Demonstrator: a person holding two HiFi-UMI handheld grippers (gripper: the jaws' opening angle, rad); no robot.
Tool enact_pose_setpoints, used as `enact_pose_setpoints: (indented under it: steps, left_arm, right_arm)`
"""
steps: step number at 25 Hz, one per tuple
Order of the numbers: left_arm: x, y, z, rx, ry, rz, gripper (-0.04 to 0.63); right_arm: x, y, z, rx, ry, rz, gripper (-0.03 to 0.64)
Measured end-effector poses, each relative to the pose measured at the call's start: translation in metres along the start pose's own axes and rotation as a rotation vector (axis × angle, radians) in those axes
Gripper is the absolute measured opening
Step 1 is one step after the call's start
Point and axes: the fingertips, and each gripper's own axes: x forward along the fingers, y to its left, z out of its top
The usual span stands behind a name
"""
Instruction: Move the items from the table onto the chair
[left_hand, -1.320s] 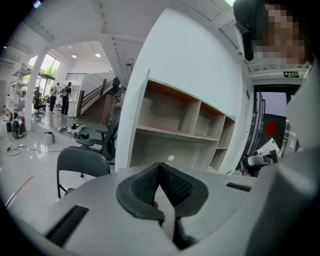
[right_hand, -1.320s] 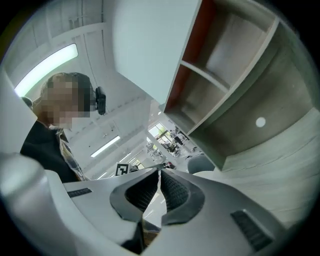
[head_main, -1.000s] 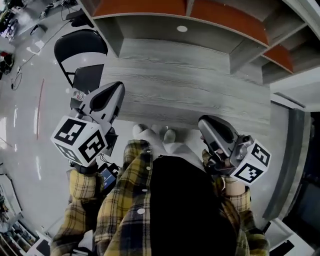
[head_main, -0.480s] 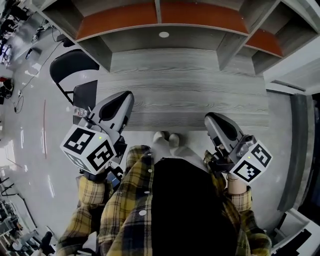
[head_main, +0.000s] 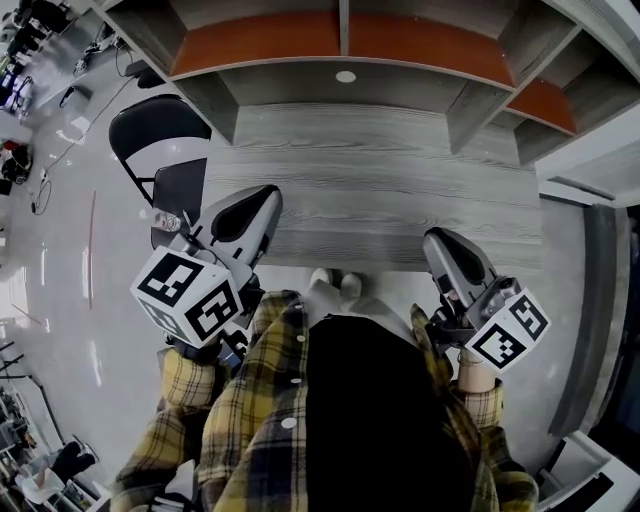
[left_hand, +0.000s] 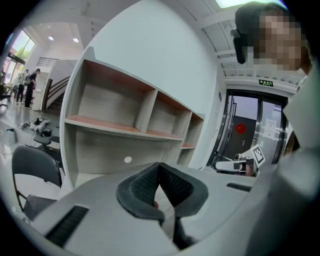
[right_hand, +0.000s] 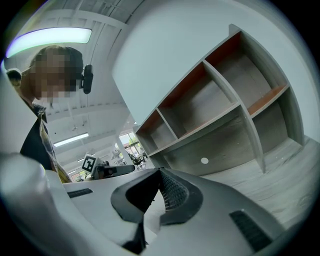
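The grey wooden table (head_main: 380, 170) shows a bare top, with no items on it in any view. A black folding chair (head_main: 150, 130) stands at its left end, also seen in the left gripper view (left_hand: 35, 170). A small pale item (head_main: 166, 222) lies by the seat's near edge, half hidden, and I cannot tell what it is. My left gripper (head_main: 262, 205) hovers at the table's near left corner, shut and empty (left_hand: 160, 166). Over the near right edge my right gripper (head_main: 445, 245) is likewise shut with nothing between its jaws (right_hand: 160, 172).
An open shelf unit (head_main: 340, 40) with orange boards backs the table. The person's shoes (head_main: 335, 285) stand at the table's near edge. Shiny floor with cables and clutter (head_main: 40, 150) lies to the left, and a dark doorway (left_hand: 245, 130) to the right.
Both grippers have shifted slightly to the right along the table's near edge, and the head view has swung a little. Both stay shut and empty.
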Motion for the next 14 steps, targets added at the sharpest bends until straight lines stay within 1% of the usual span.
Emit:
enact_pose_setpoints:
  steps: [4, 8, 14]
  left_arm:
    - [0.009, -0.001, 0.005, 0.012, -0.006, -0.023, 0.004]
    - [0.013, 0.001, 0.006, 0.034, 0.006, -0.041, 0.005]
    - [0.019, -0.017, 0.027, 0.115, 0.018, -0.096, 0.005]
  right_arm:
    - [0.000, -0.004, 0.002, 0.010, -0.004, -0.016, 0.017]
    - [0.005, -0.005, -0.002, 0.018, -0.004, -0.018, 0.017]
    - [0.000, 0.006, 0.011, 0.009, -0.006, -0.016, 0.017]
